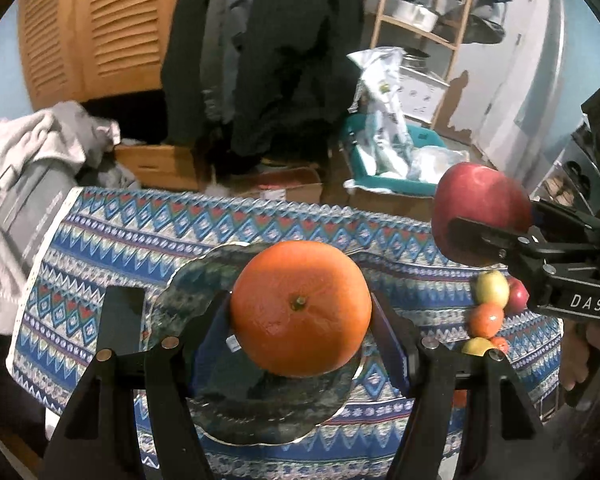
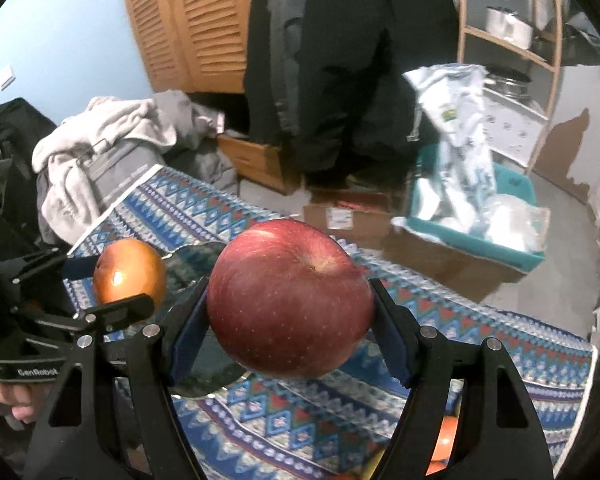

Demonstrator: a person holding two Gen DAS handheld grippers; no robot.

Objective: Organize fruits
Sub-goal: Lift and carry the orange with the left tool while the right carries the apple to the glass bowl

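My left gripper [image 1: 300,316] is shut on a large orange [image 1: 300,308], held above a dark glass plate [image 1: 188,280] on the patterned tablecloth. The right gripper [image 2: 290,312] is shut on a big red apple [image 2: 288,300], hanging over the cloth to the right of the plate [image 2: 196,256]. In the left wrist view the apple [image 1: 480,200] and the right gripper [image 1: 484,216] show at the right. In the right wrist view the orange [image 2: 128,272] and the left gripper [image 2: 120,280] show at the left. Several small fruits [image 1: 490,308] lie on the cloth at the right.
The table has a blue patterned cloth [image 1: 140,240]. Behind it are a pile of grey clothes [image 2: 112,148], hanging dark coats [image 1: 268,60], cardboard boxes [image 2: 440,252], a teal bin with plastic bags [image 2: 480,208] and a wooden shelf [image 2: 508,40]. A hand [image 2: 4,396] holds the left gripper.
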